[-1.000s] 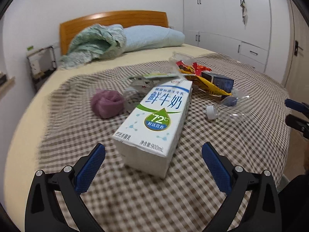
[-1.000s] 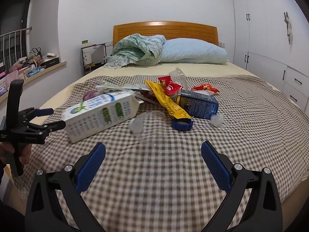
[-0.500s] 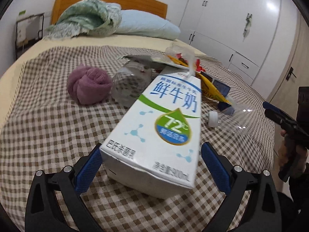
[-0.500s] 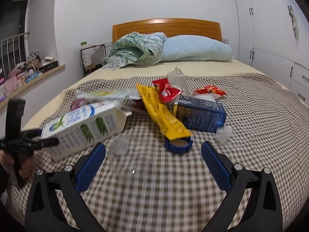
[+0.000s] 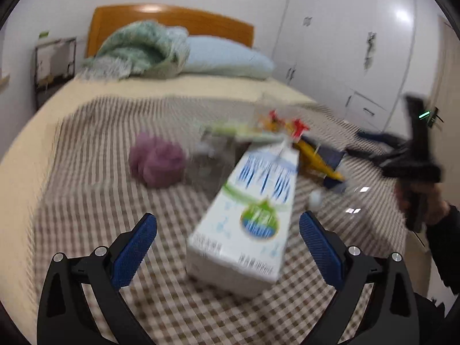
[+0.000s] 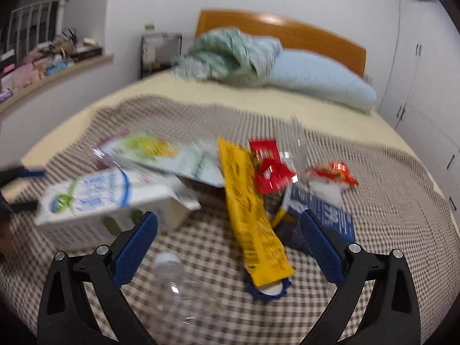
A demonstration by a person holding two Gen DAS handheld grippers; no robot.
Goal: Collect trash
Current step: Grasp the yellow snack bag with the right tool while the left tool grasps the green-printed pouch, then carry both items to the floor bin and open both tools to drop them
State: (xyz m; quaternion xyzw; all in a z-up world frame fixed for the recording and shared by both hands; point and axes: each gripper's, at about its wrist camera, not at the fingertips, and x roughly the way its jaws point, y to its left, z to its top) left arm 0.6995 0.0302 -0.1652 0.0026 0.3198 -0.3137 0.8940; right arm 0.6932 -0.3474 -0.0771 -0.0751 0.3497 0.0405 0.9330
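A white milk carton [image 5: 247, 218] lies on the checked blanket [image 5: 95, 201], its bottom end between the fingers of my open left gripper [image 5: 228, 247]. The same milk carton [image 6: 97, 201] shows in the right wrist view at the left. My right gripper [image 6: 228, 247] is open over a clear plastic bottle [image 6: 178, 276] with a white cap. Beside it lie a long yellow wrapper [image 6: 253, 218], a blue lid [image 6: 267, 290] under its end, a dark blue carton [image 6: 319, 218] and red wrappers [image 6: 270, 169]. Both views are blurred.
A purple bundle [image 5: 156, 161] sits left of the carton. A green blanket [image 6: 227, 54] and blue pillow [image 6: 319, 80] lie by the wooden headboard [image 6: 284, 34]. White wardrobes [image 5: 345, 43] line the right wall. A cluttered shelf [image 6: 43, 66] runs along the left wall.
My right gripper has moved forward and down over the clear bottle. My left gripper has pulled back slightly from the milk carton and tilted up. Both stay open.
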